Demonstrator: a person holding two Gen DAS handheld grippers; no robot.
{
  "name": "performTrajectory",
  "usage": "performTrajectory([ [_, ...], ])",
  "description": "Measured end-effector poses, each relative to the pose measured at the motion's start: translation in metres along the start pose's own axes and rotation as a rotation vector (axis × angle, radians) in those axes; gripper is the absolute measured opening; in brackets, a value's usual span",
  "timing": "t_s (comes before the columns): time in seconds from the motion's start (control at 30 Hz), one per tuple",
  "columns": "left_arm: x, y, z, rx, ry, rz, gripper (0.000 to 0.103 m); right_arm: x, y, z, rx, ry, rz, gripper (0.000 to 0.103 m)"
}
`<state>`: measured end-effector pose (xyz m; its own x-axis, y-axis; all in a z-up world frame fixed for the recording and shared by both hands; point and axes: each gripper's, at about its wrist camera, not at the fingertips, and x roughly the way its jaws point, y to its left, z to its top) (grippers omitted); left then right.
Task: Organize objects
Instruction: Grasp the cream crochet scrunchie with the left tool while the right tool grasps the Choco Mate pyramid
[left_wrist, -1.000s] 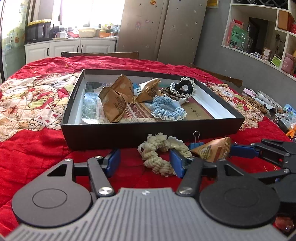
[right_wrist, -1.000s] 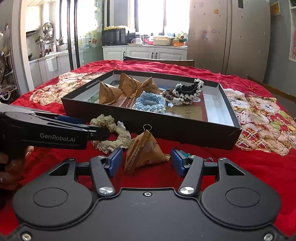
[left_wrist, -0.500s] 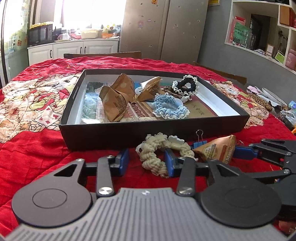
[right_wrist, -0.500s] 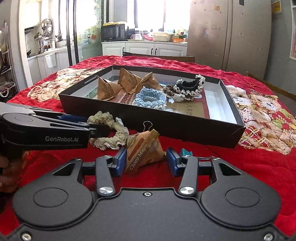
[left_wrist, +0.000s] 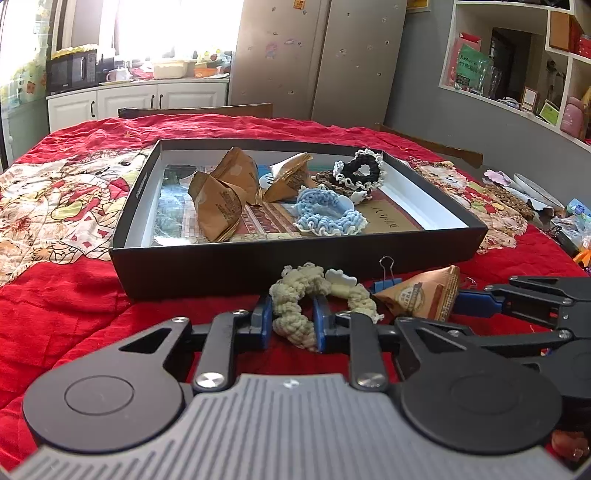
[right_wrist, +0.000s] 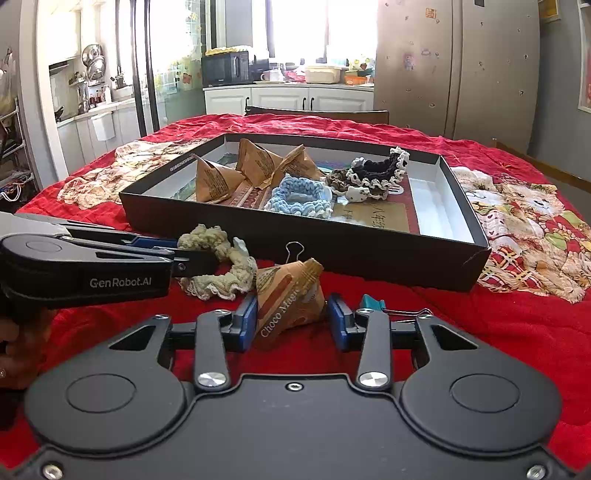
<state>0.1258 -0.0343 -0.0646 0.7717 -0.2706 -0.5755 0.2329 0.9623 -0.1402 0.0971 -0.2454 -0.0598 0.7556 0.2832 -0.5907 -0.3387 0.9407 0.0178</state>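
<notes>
- Cream scrunchie (left_wrist: 314, 302) lay on the red blanket (left_wrist: 55, 306), just in front of the black box's (left_wrist: 295, 266) near wall, outside it.
- Left gripper (left_wrist: 291, 323) had its blue pads either side of the scrunchie's near loop, jaws narrowed round it; looked clamped or nearly so, squeeze hard to confirm.
- Scrunchie's long axis ran roughly left-right across the left tongs; only the near-left part sat between the pads, the rest trailed right toward the snack pack.
- Triangular Choco Magic snack pack (right_wrist: 291, 299) sat just right of the scrunchie, touching it in the right wrist view.
- Right gripper (right_wrist: 291, 321) straddled the pack, left pad on it, right pad a small gap off; not clamped yet.
- Blue binder clip (left_wrist: 386, 282) stood behind the pack, near the box wall.
- Box already held three more snack packs and blue, black and brown scrunchies.
- Box lay straight ahead of both tongs, so the likely move was lift up and forward over the near wall.
</notes>
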Motion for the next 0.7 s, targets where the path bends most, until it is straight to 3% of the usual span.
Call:
performTrajectory([
  [0.7, -0.011, 0.002, -0.005, 0.004, -0.028, -0.011, 0.018, -0.016, -0.004, -0.003, 0.027, -0.058, 0.008, 0.032],
])
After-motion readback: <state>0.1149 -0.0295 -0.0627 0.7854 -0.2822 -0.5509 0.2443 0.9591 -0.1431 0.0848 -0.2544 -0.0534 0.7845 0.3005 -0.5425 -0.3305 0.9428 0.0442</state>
